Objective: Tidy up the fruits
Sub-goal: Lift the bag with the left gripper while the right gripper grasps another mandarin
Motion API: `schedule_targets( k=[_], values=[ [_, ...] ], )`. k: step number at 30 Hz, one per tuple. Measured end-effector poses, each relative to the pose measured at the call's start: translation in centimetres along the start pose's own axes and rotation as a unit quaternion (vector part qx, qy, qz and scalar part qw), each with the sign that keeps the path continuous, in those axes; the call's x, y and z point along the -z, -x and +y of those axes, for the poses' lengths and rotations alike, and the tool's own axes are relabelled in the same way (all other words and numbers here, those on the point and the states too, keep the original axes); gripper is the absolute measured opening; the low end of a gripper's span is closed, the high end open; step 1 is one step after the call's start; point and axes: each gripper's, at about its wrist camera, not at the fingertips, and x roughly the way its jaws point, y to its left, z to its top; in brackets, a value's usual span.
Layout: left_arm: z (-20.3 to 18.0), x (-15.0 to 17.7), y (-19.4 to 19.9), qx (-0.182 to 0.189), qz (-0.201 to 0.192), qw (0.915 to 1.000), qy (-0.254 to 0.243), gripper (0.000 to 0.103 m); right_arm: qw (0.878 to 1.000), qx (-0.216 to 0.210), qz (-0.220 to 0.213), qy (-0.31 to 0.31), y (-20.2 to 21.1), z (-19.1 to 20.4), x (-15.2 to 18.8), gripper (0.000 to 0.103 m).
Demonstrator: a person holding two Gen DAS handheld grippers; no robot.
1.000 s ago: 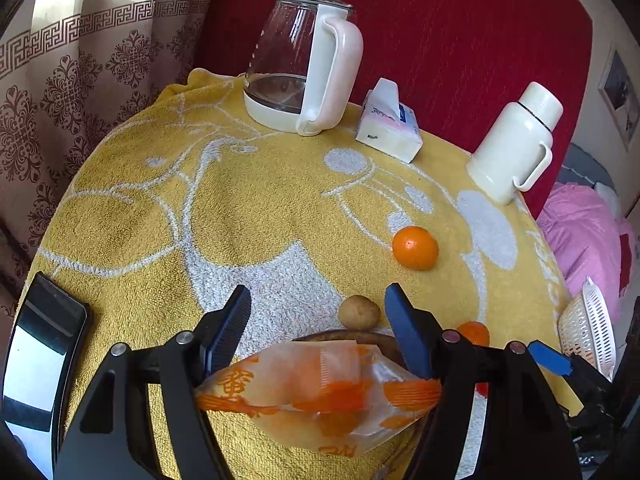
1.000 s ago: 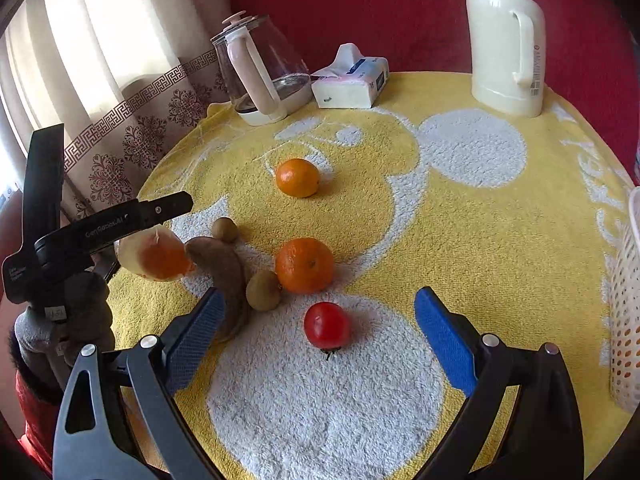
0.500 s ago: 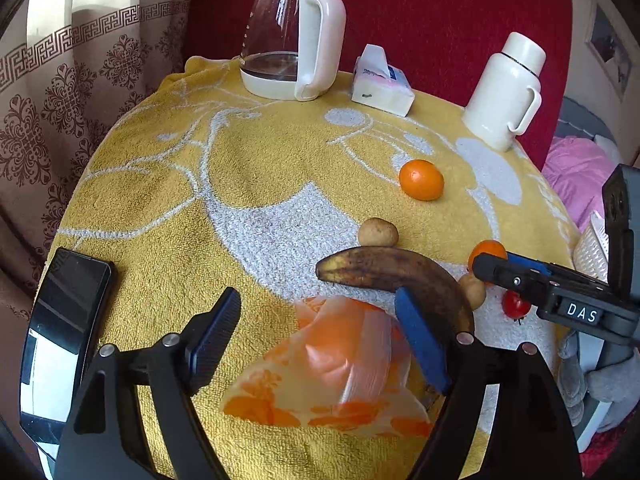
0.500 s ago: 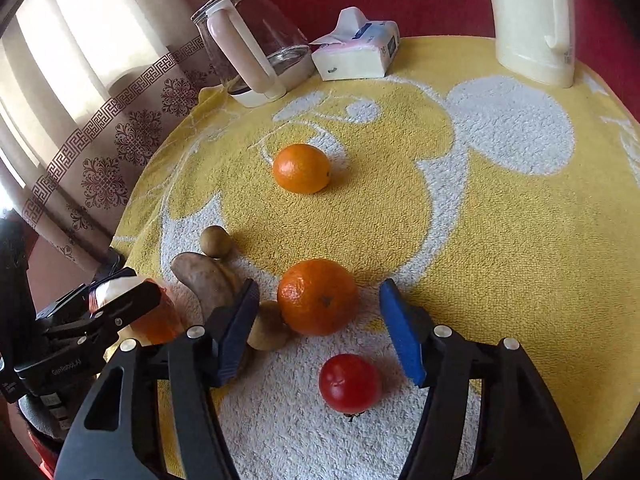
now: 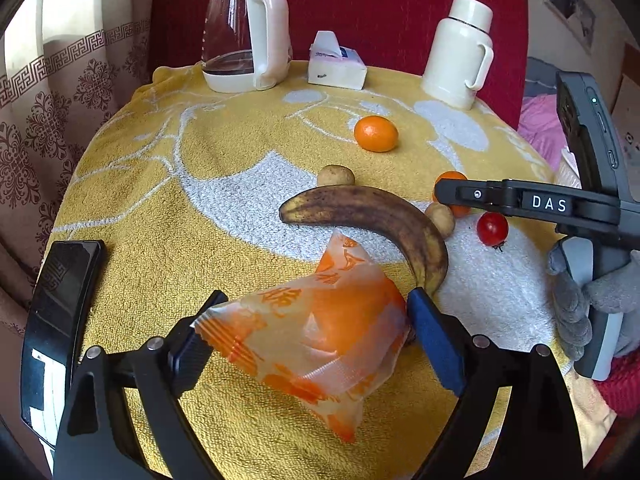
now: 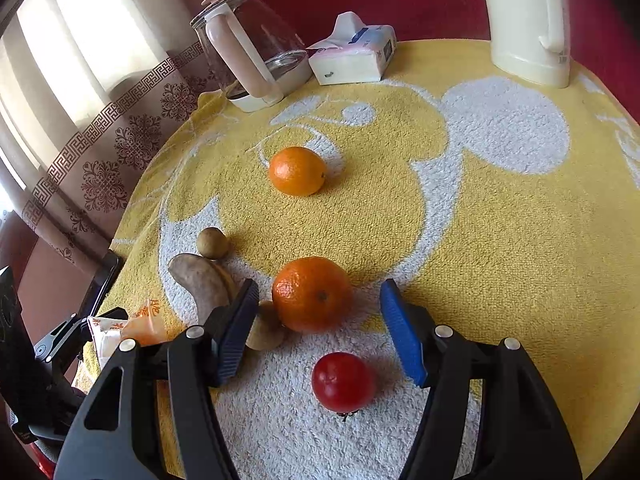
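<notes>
Right gripper (image 6: 318, 330) dropped in over the near orange (image 6: 312, 294) on the worktop (image 6: 500, 240), jaws apart either side, not yet closed. Left gripper (image 5: 310, 334) stayed clamped on the wrapped orange (image 5: 316, 340), held beside the banana (image 5: 372, 224); pick looked imminent.

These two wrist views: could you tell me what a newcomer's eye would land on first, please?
First the wrapped orange in its orange-printed plastic, held between the fingers of the left gripper just above the yellow towel. Next the blackened banana curving right behind it. In the right wrist view, the right gripper stands open around a bare orange, with a red tomato nearer the camera.
</notes>
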Motion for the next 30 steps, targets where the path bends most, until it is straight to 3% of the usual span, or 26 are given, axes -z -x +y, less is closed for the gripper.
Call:
schedule_targets(
  k=[6,12,18,19,22,28,30],
  values=[
    [0.3,0.1,-0.9,0.004,0.014,0.9999,0.008,0.089,1.0,0.0,-0.003,0.003,0.2,0.2,0.2,0.065],
    [0.4,0.1,-0.1,0.01,-0.011,0.9997,0.017,0.07,1.0,0.001,-0.008,0.019,0.6,0.9,0.5,0.054],
    [0.9,-0.1,0.8,0.019,-0.037,0.9984,0.038,0.063,1.0,0.002,-0.01,0.025,0.6,1.2,0.6,0.054],
    [1.0,-0.2,1.0,0.022,-0.044,0.9979,0.041,0.055,1.0,0.002,-0.01,0.023,0.6,1.2,0.6,0.056],
    [1.1,-0.3,1.6,0.03,-0.057,0.9966,0.052,0.055,1.0,0.006,-0.009,0.018,0.2,1.0,0.4,0.064],
    [1.0,-0.3,1.2,0.027,-0.05,0.9968,0.056,0.057,1.0,-0.018,0.005,-0.004,-0.4,0.1,-0.1,0.064],
    [1.0,-0.2,0.9,0.022,-0.043,0.9972,0.057,0.063,1.0,-0.022,0.007,-0.006,-0.3,0.1,-0.1,0.063]
  ],
)
